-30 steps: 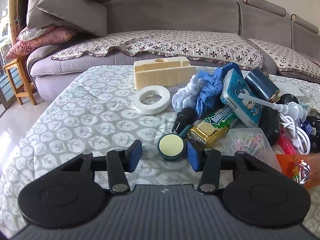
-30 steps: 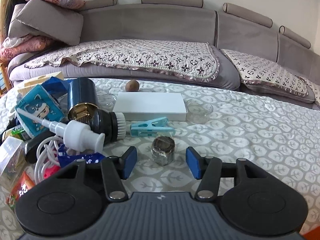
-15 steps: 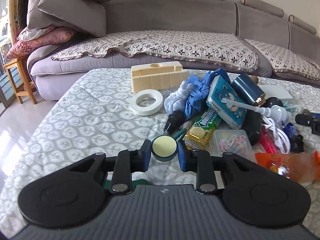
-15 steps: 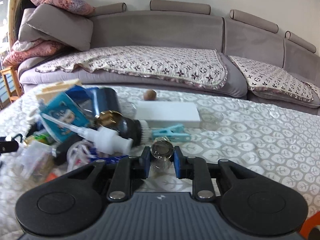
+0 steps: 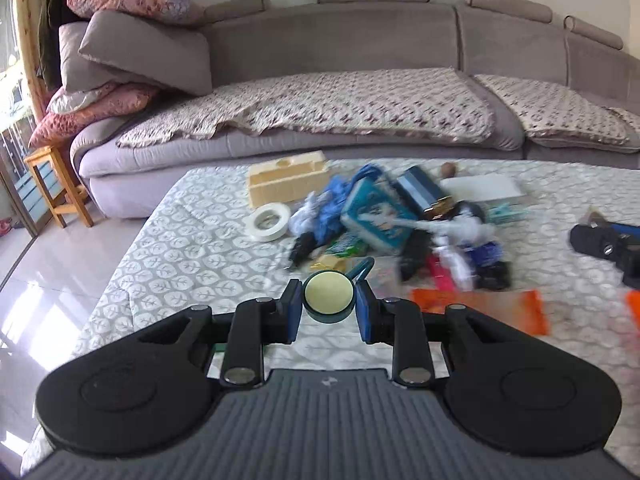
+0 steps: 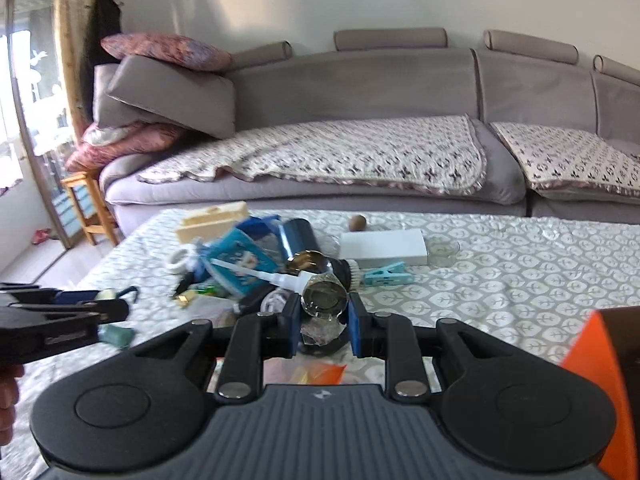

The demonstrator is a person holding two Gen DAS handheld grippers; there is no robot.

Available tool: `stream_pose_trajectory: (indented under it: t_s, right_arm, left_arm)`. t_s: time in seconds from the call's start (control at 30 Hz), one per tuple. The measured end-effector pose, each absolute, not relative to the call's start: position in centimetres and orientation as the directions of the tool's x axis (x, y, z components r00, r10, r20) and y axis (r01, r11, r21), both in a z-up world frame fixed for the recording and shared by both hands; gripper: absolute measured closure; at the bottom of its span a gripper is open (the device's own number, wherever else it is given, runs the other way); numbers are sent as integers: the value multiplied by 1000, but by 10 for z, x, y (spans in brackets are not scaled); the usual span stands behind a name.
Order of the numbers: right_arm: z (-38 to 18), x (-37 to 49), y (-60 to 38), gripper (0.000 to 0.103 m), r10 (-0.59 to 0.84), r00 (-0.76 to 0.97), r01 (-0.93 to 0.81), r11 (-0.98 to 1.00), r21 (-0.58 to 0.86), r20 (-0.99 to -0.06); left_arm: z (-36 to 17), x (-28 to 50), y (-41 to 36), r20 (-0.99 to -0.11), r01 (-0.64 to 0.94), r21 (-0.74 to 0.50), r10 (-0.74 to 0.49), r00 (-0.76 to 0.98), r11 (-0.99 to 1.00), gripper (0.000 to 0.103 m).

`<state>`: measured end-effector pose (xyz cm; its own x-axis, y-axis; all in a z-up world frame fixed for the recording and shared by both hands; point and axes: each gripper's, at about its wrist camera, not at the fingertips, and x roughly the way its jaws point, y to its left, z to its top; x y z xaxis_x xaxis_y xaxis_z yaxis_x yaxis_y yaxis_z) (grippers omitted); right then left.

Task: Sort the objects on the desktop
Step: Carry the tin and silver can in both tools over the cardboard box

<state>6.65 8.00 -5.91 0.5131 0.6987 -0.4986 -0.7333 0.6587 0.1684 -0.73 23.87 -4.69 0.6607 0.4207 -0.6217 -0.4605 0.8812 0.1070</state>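
The desk [image 5: 192, 248], under a leaf-pattern cloth, carries one pile [image 5: 384, 224] of mixed things near its middle, and both grippers are lifted above the cloth on the near side of that pile, each with one thing taken from it. The step in hand looks like the carry to a sorting place, which no picture shows.

To do it well, I think both loads should travel level and slowly. Both things are round, so they can turn or slip between flat pads if the wrists tilt. Each one should go down until it rests on the cloth before the pads open. The grippers should also pass beside the pile and not over it, because the pump bottle [image 6: 276, 278] and the cable [image 6: 272, 302] lie loose and could catch.

The left gripper [image 5: 328, 306] is closed to a narrow gap and grasps a puck [image 5: 329, 297], a dark green round thing with a pale yellow face. The blue pads touch its two sides, and a blue loop [image 5: 362, 267] stands out just behind it.

The right gripper [image 6: 323, 322] is also nearly closed and clamps a jar [image 6: 324, 298], small, glassy and with a dark shiny end, on the near side of the pile. Some clear wrapping hangs below it.
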Motion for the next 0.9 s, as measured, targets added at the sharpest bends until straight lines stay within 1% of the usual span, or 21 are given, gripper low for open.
stream_pose_trajectory:
  t_s: [0.17,0.27,0.33,0.57,0.67,0.9]
  right_arm:
    - [-39,59,42,82,741,499,-756,626,193,-449]
    - [-31,63,13,82,748,505,-750,628,210,-431]
    - [-25,67,-11,82,744,524,-735,641,220,-415]
    - [-17,82,-96,81,687,629,-635,724,268,-364]
    - [-20,91,-119,81,655,668,-594,755,277,-352]
    - [-36,110,-147,81,585,724,-519,811,270,-367]
  left_arm:
    - [-28,-9,196,-598,-450,127,430,676,884,75]
    - [-22,-8,171,-594,-444,100,411,692,891,75]
    - [-19,-5,149,-592,-413,83,378,712,907,75]
    - [-1,16,79,-567,-290,32,256,783,956,75]
    - [0,24,56,-564,-253,34,228,794,967,75]
    - [-6,46,14,-572,-183,62,185,799,981,75]
